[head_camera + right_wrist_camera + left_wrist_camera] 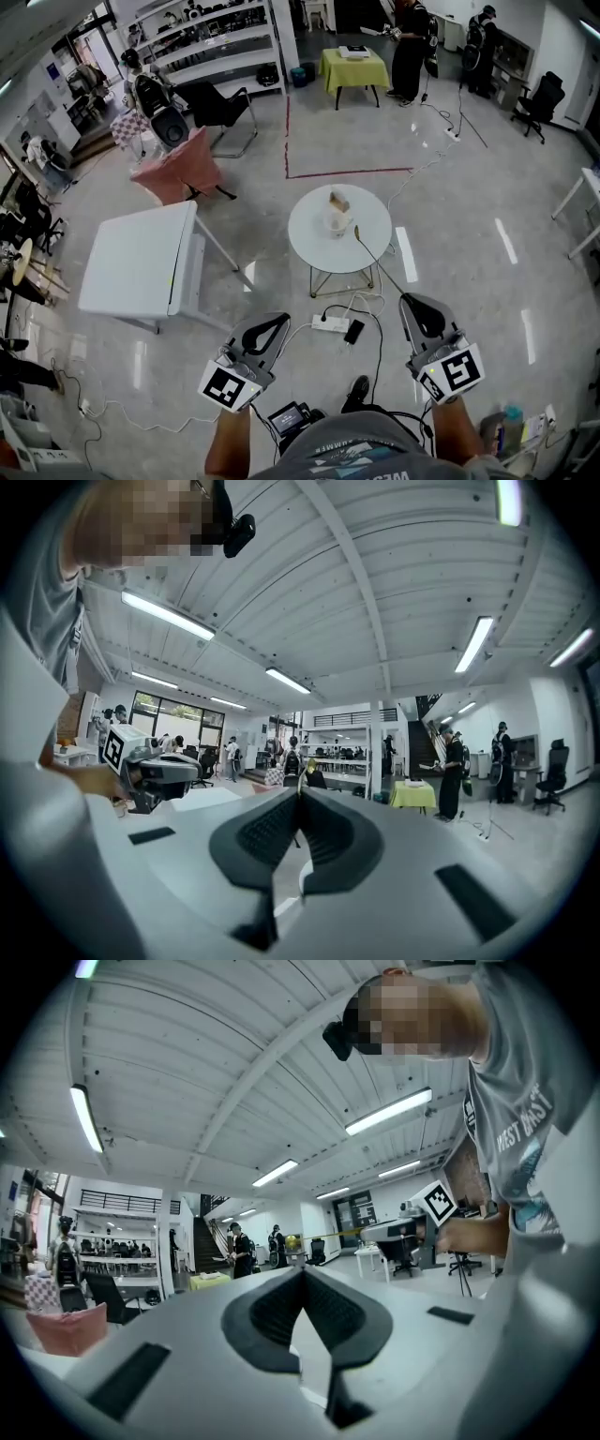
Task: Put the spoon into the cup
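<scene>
A round white table (309, 234) stands on the floor ahead of me in the head view. On it sit a pale cup (337, 223) and a tan object (338, 200) behind it. A thin dark line (364, 240) runs from the cup's right side over the table edge; I cannot tell whether it is the spoon. My left gripper (280, 320) and right gripper (410, 301) are held low near my body, well short of the table. Both are shut with nothing between the jaws. The left gripper (302, 1272) and right gripper (300, 793) face the room, not the table.
A white square table (141, 262) stands to the left. A power strip (330, 323) and cables lie on the floor under the round table's near side. Farther back are a pink-covered chair (183, 164), a yellow table (353, 66), shelves and several people.
</scene>
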Action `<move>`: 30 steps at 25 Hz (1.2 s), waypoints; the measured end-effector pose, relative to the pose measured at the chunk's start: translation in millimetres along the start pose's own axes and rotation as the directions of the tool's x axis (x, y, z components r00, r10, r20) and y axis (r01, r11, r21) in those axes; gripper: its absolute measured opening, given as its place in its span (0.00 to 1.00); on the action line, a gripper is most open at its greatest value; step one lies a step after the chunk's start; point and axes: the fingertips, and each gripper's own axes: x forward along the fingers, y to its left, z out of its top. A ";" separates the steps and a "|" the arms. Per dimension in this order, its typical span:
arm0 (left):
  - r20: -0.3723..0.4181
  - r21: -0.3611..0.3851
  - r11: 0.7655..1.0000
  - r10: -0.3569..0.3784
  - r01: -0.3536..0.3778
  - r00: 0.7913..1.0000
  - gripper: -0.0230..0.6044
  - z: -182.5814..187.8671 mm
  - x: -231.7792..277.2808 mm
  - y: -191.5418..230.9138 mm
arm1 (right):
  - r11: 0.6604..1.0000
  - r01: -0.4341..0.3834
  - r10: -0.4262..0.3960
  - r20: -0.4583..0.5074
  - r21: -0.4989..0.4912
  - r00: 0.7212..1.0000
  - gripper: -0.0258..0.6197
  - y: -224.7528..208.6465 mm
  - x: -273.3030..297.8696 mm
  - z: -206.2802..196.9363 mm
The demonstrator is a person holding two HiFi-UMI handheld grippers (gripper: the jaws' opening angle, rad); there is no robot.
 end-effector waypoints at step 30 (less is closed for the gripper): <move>-0.012 0.022 0.995 -0.092 0.092 0.996 0.04 -25.5 130.2 73.6 | 1.000 0.024 -0.024 -0.006 0.003 1.000 0.04 -92.6 81.3 -3.9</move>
